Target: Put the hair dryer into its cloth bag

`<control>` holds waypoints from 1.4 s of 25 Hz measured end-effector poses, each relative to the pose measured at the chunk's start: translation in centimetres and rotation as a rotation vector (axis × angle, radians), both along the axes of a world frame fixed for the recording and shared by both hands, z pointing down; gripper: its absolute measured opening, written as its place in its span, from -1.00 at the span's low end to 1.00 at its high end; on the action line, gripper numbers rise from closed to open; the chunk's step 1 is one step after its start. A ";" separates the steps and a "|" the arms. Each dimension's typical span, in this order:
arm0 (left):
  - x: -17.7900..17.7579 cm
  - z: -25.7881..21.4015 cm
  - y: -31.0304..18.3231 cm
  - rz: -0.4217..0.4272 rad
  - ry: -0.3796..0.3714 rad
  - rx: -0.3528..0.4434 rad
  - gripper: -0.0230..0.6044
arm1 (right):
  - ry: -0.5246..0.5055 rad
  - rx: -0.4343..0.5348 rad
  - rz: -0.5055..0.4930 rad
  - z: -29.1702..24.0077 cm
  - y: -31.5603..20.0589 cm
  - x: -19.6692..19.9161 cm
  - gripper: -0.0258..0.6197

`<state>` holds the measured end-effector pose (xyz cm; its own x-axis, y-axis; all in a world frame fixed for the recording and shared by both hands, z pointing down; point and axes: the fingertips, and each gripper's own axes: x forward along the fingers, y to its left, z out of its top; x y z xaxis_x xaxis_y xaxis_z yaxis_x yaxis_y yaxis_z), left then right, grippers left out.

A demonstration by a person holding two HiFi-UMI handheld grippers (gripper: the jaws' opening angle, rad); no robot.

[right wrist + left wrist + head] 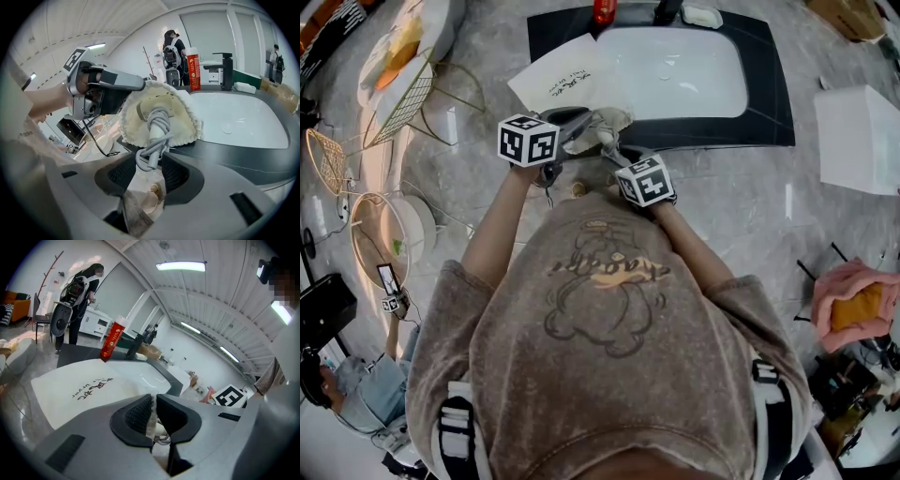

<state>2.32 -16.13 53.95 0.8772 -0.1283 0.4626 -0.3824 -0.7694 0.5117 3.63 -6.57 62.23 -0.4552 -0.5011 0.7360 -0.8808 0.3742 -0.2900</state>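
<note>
We hold the cloth bag (190,124) up off the dark tabletop (769,103), in front of the white sink (684,70), so that both claws can work on it in the air. The left claw (153,412) is drawn narrow and pinches a fold of the bag's cream rim. From the right gripper view this pinch lifts the upper edge and leaves the mouth gaping toward the right claw (150,169). That seems to be the point of the hold: one side pinned high gives the other claw a steady opening to push against. The hair dryer (157,123) sits mostly inside the bag, its head buried in the fabric. Only its handle pokes out, with the grey cord (144,159) wound round it. The right claw stands at about half its width and closes on that wrapped end, its pads against the cord loops on both sides. We judge this grip is chosen because the handle is the one firm part within reach, and holding the cord with it stops the coil from unwinding. The bag's lower rim hangs slack, so the handle could snag there. A white printed sheet (562,80) lies flat beside the sink, apart from the work.
</note>
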 end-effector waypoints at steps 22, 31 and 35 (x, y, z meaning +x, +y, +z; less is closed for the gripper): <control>0.4 -0.1 1.1 0.048 0.004 -0.022 -0.76 | -0.050 0.065 0.001 -1.8 -5.7 -1.8 -0.39; 0.5 0.0 1.2 0.070 -0.005 -0.035 -0.76 | -0.055 0.089 -0.001 -1.4 -8.0 -2.4 -0.39; 0.2 0.1 0.9 0.061 -0.003 -0.037 -0.76 | -0.047 0.099 -0.006 -0.9 -9.0 -2.4 -0.39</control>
<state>2.56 -15.26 54.03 0.8815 -0.0569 0.4687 -0.3367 -0.7718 0.5394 1.27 -15.54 61.31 -0.4914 -0.5675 0.6606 -0.8647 0.4087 -0.2921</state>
